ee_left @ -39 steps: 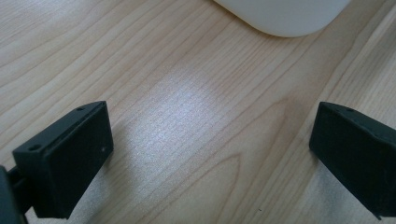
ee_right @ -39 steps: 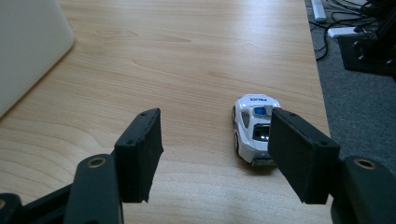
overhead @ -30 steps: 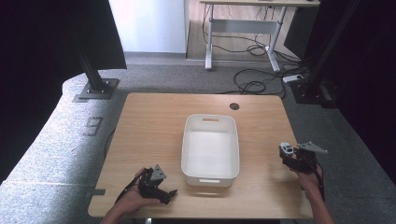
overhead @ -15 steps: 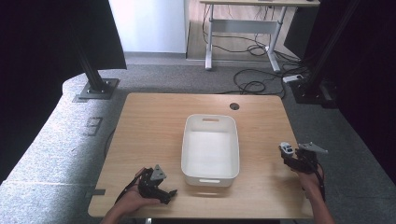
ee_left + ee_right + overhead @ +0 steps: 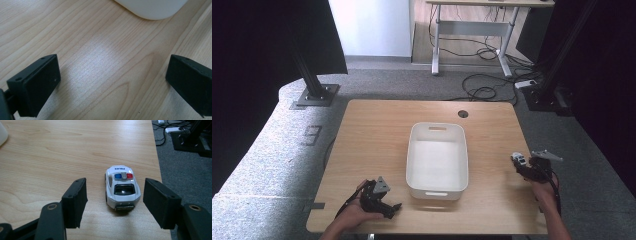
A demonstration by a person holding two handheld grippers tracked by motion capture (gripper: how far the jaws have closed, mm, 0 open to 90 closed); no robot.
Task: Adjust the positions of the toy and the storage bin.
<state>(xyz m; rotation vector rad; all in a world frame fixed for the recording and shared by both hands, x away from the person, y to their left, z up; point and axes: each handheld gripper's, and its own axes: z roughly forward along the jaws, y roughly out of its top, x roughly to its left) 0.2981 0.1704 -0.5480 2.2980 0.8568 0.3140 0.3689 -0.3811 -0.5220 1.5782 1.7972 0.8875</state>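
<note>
Toy police car [image 5: 122, 188] on wooden table [image 5: 382, 130] near its right edge, between jaws of right gripper [image 5: 113, 202], jaws apart, not touching car, left gripper [image 5: 112, 82] jaws wide apart over bare wood nr front edge, white bin [image 5: 437, 160] mid-table, open wood either side.

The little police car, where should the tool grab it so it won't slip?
Grip the police car across its two flat doors, coming from behind its rear bumper. It stands on its wheels, nose pointing away, and the right tool already has an open jaw on each side.
</note>
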